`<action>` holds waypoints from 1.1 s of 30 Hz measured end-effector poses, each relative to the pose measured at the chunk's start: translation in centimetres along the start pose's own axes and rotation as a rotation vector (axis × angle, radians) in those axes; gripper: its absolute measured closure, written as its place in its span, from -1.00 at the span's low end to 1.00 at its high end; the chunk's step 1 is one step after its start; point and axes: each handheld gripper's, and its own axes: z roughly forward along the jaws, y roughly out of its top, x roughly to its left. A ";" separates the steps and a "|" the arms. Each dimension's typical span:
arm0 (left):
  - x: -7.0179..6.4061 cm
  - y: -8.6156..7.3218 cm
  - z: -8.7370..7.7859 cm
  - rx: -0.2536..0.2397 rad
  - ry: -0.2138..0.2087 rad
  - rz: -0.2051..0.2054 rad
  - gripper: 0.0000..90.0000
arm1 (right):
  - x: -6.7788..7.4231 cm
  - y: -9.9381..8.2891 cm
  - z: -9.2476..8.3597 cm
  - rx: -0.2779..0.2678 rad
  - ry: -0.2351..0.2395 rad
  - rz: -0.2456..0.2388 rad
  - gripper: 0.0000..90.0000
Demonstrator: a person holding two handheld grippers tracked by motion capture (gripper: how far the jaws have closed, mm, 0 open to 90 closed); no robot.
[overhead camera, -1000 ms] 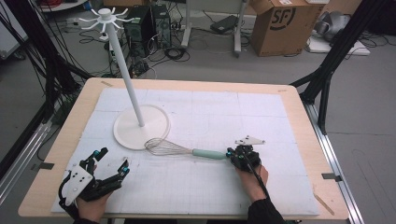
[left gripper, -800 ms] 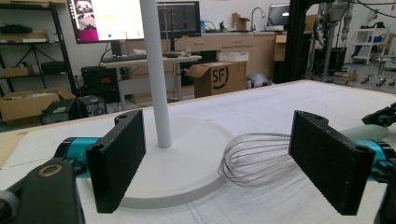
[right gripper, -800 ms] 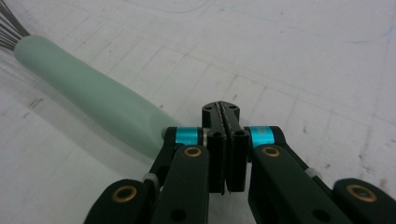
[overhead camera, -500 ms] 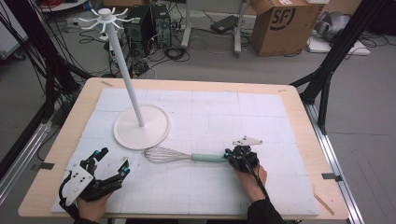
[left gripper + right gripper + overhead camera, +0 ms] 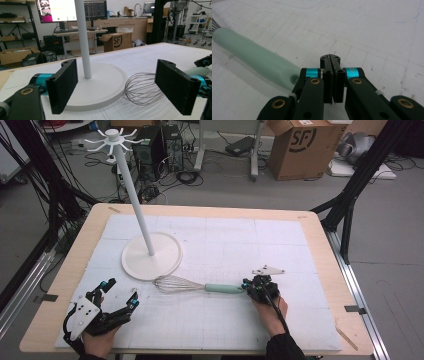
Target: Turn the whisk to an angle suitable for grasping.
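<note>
While flat, whisk (image 5: 195, 285) lies crosswise, wires toward stand base (image 5: 151, 256).

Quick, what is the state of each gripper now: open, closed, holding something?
Left gripper: open, holding nothing.
Right gripper: closed, nothing between its pads; the mint-green whisk handle lies beside it.

A wooden table (image 5: 320, 227) carries a white mat (image 5: 235, 245) (gridded).

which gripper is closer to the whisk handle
Right. The right gripper sits shut at the end of the whisk's green handle, beside it. The left gripper rests open near the table's front left, off beyond the wire end.
</note>
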 end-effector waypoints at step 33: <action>-0.2 -0.2 0.3 0.020 -0.005 0.010 -0.57 | -3.1 -2.6 -6.7 -0.162 0.006 0.053 -0.29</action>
